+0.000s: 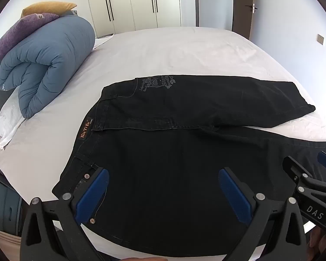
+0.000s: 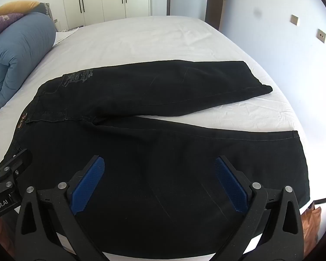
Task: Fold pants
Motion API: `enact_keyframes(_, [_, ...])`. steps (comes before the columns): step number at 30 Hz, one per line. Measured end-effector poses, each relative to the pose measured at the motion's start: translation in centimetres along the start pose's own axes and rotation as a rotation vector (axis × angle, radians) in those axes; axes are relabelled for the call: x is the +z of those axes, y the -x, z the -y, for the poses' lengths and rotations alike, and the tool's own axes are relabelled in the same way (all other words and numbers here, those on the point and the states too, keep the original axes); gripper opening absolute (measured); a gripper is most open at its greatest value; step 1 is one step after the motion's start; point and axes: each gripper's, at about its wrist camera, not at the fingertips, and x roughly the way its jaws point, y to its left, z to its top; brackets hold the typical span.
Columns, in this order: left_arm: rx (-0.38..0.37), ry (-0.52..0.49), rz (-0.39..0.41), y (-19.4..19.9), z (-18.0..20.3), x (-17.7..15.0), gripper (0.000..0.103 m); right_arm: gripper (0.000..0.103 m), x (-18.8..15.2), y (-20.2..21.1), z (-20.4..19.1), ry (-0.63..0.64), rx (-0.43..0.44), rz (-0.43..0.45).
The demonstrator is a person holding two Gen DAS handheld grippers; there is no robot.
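The black denim pants (image 1: 163, 152) lose their near edge behind the left hand-held gripper (image 1: 163, 192); the orange waistband label (image 1: 84, 130), beyond its left finger, is too small to read.

Spread flat on the white-sheeted bed (image 1: 163, 50), black denim pants (image 1: 184, 152), waistband to the left, legs running right and parting into a V. Poised over the near leg, left gripper (image 1: 163, 189) above the hip, jaws wide; to its right, right gripper (image 2: 159, 180) above the thigh, likewise wide. Far left beyond the left gripper, rolled blue quilt (image 1: 47, 63), with purple cushion (image 1: 21, 32) and mustard pillow (image 1: 47, 7) behind it.
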Motion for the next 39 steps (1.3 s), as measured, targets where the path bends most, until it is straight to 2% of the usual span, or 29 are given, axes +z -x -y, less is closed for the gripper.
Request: enact_keyframes(39, [0.006, -0.013, -0.003, -0.01, 0.07, -0.52, 0.103, 0.103, -0.44, -0.34, 0.06, -0.002, -0.005, -0.009])
